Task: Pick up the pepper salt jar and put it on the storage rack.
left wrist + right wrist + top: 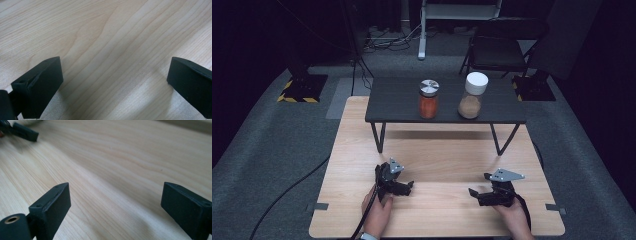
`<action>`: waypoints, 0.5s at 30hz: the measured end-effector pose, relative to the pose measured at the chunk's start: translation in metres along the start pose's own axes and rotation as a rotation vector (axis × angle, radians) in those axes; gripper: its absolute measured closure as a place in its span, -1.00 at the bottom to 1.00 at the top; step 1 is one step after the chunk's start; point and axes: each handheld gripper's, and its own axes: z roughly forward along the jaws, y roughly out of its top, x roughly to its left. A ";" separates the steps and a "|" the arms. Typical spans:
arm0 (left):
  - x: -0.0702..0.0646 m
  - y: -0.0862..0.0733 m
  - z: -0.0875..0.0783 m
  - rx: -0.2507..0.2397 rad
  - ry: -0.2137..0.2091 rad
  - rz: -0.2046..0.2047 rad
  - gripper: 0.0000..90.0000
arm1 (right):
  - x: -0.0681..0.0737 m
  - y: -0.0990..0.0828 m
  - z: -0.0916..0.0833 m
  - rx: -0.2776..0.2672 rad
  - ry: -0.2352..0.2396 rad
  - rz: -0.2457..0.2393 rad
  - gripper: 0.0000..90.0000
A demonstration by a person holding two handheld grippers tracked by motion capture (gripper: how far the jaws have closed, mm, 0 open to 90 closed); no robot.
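**Both grippers empty and low on the table, two jars waiting on the shelf**

Wooden table (437, 150) takes the middle and lower part of the high view. A small dark shelf (397, 100) on thin legs stands across its far half, upper centre of the frame.

Two jars on the shelf, well apart from each other and from both grippers. Orange-filled jar (428, 99) with a metal lid sits just left of centre. Brown-filled jar (473, 95) with a tall white cap sits to its right. Both upright, near the shelf's front edge.

Left gripper (406, 187) is lower centre-left, right gripper (477, 194) lower centre-right, each in a hand coming up from the bottom edge. Both sit just above the tabletop with tips angled toward each other.

Jaw state: in each gripper view the two black jaws stand wide apart with bare wood grain between them. Nothing held by either.

Handling, my read: the jars look like glass, so rigid, smooth, probably slippery, and breakable if dropped off the shelf. Full contents make them moderately heavy and a bit top-loaded under the caps. Best hold is across the body below the lid, jaws level, square to the wall. Gripping the cap risks it turning or slipping. Approach from the front, the shelf edge leaves room.
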 end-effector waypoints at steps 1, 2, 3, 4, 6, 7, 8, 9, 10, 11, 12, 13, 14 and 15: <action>0.000 0.000 0.000 0.001 0.000 -0.001 -0.99 | 0.000 0.000 0.002 0.007 0.001 0.001 -0.80; 0.000 0.000 0.000 0.001 0.000 -0.001 -0.99 | 0.001 -0.001 0.005 0.010 -0.001 0.001 -0.80; 0.000 0.000 0.000 0.001 0.000 -0.001 -0.99 | 0.002 -0.002 0.006 0.010 -0.001 0.001 -0.80; 0.000 0.000 0.000 0.001 0.000 0.000 -0.99 | 0.003 -0.002 0.008 0.011 -0.002 0.004 -0.80; 0.000 0.000 0.000 0.001 0.000 -0.001 -0.99 | 0.005 -0.002 0.012 0.019 -0.008 0.006 -0.80; 0.000 0.000 0.000 -0.001 0.000 0.001 -0.99 | 0.006 -0.002 0.013 0.025 -0.014 0.000 -0.80; 0.000 0.000 0.000 0.000 0.000 0.001 -0.99 | 0.008 -0.001 0.014 0.031 -0.024 -0.008 -0.80; 0.000 0.000 0.000 0.001 0.000 -0.001 -0.99 | 0.009 -0.001 0.015 0.034 -0.028 -0.010 -0.80; 0.000 0.000 0.000 0.001 0.000 -0.001 -0.99 | 0.010 -0.001 0.016 0.038 -0.032 -0.009 -0.80; 0.000 0.000 0.000 0.001 0.000 -0.001 -0.99 | 0.010 0.000 0.016 0.043 -0.036 -0.006 -0.80; 0.000 0.000 0.000 -0.001 0.000 0.001 -0.99 | 0.010 0.000 0.017 0.050 -0.041 -0.004 -0.80; 0.000 0.000 0.000 0.001 0.000 -0.001 -0.99 | 0.011 0.001 0.017 0.059 -0.047 -0.001 -0.80; 0.000 0.000 0.000 0.001 0.000 -0.001 -0.99 | 0.011 0.001 0.018 0.069 -0.051 0.000 -0.80; 0.000 0.000 0.000 -0.001 0.000 0.002 -0.99 | 0.011 0.002 0.019 0.078 -0.055 -0.004 -0.81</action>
